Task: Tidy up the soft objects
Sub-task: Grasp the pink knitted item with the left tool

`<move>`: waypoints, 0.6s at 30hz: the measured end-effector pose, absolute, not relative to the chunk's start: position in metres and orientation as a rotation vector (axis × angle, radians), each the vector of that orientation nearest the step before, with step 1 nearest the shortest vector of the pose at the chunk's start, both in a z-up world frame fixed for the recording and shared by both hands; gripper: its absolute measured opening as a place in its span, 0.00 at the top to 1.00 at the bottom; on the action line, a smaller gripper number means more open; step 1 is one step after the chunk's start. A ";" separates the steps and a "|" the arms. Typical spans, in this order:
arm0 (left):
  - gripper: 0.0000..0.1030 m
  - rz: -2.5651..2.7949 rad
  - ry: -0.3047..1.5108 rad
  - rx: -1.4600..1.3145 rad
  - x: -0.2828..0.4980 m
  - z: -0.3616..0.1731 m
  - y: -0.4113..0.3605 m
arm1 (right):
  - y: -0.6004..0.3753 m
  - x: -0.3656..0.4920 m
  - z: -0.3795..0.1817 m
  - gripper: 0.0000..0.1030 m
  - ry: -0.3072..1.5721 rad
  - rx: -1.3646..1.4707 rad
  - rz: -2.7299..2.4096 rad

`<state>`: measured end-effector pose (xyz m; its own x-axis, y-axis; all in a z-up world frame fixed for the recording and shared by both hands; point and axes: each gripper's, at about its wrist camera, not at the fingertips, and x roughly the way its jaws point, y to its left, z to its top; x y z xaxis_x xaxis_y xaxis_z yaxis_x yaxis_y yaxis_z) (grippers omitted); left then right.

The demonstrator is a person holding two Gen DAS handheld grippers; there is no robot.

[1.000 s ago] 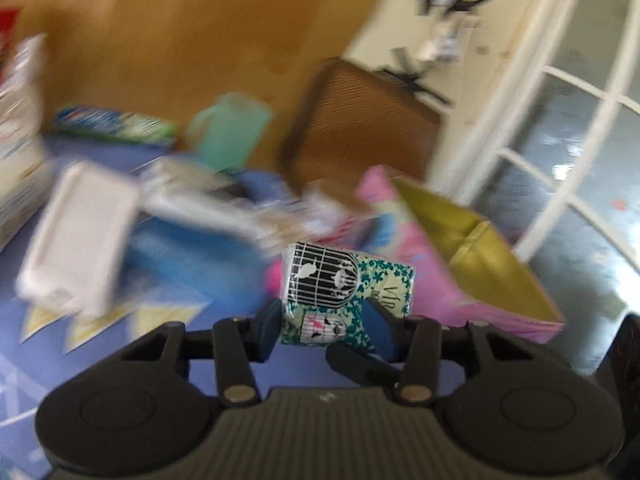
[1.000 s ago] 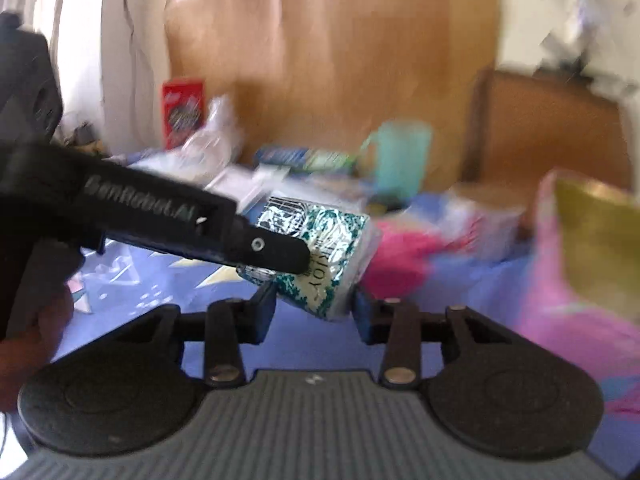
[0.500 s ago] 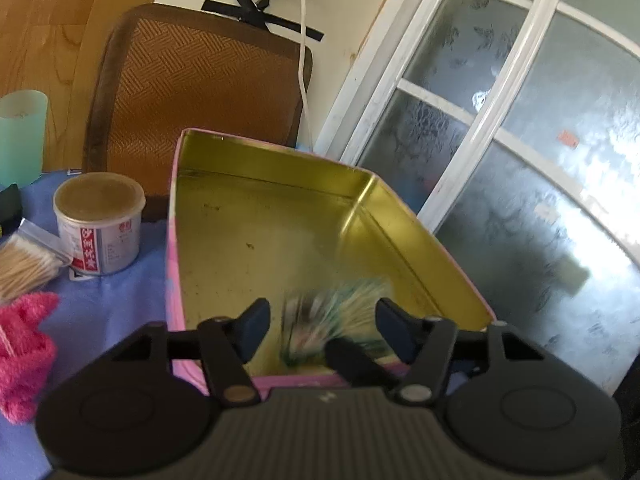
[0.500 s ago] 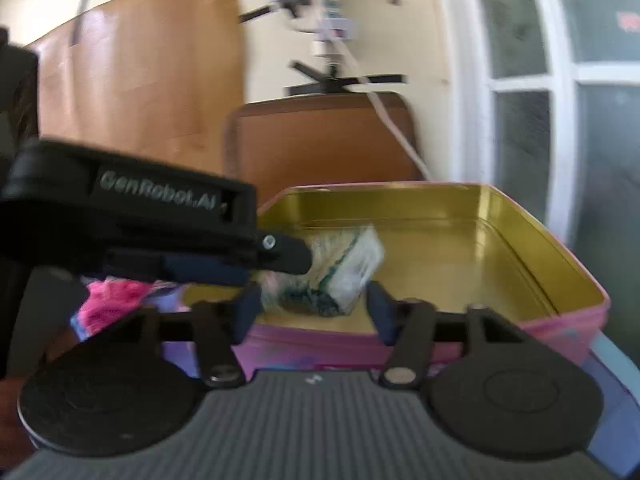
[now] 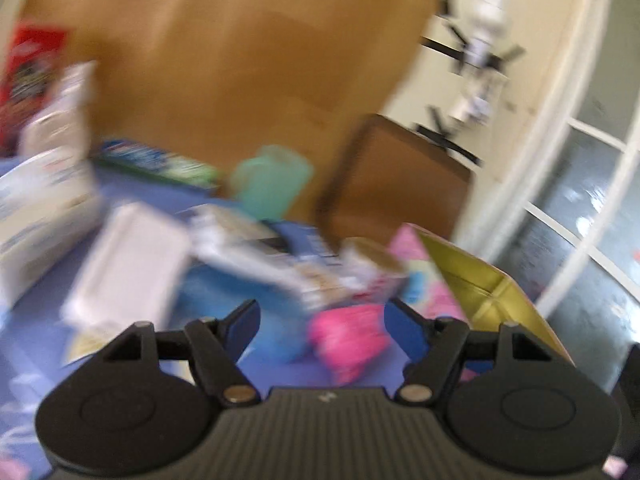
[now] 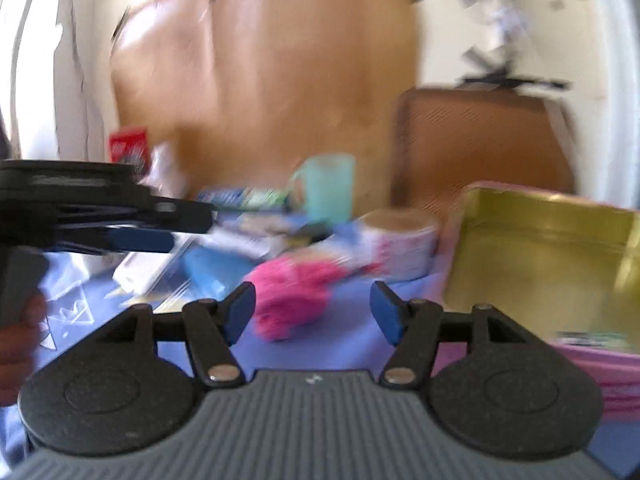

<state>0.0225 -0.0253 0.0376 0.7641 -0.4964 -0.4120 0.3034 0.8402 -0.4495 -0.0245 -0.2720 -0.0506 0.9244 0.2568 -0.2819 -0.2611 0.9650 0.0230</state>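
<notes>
The views are blurred by motion. A pink fluffy cloth (image 5: 348, 340) (image 6: 292, 296) lies on the blue tablecloth just beyond both grippers. My left gripper (image 5: 322, 320) has nothing between its fingers and its jaws are opening; it also shows from the side in the right wrist view (image 6: 180, 228). My right gripper (image 6: 312, 312) stands open and empty. The pink tin with the gold inside (image 5: 480, 292) (image 6: 540, 264) sits to the right. A green patterned tissue packet (image 6: 592, 338) lies in it near its front wall.
A blue cloth (image 6: 212, 268), a white tray (image 5: 124, 268), a teal cup (image 6: 328, 188), a round tub with a tan lid (image 6: 400, 236) and several packets crowd the table. A brown chair back (image 6: 480, 140) stands behind. A hand (image 6: 16, 340) holds the left gripper.
Both grippers carried the green patterned packet to the tin, let it go inside, then swung back left over the table, jaws wider and empty.
</notes>
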 end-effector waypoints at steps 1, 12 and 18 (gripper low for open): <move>0.32 -0.431 0.554 -0.389 0.019 0.033 -0.014 | -0.264 -0.012 -0.053 0.35 0.312 -0.019 0.269; 0.29 -0.498 0.609 -0.436 0.017 0.010 0.004 | -0.252 0.005 -0.066 0.55 0.450 0.016 0.326; 0.18 -0.626 0.648 -0.387 0.008 0.010 -0.022 | -0.235 -0.053 -0.072 0.54 0.434 -0.135 0.449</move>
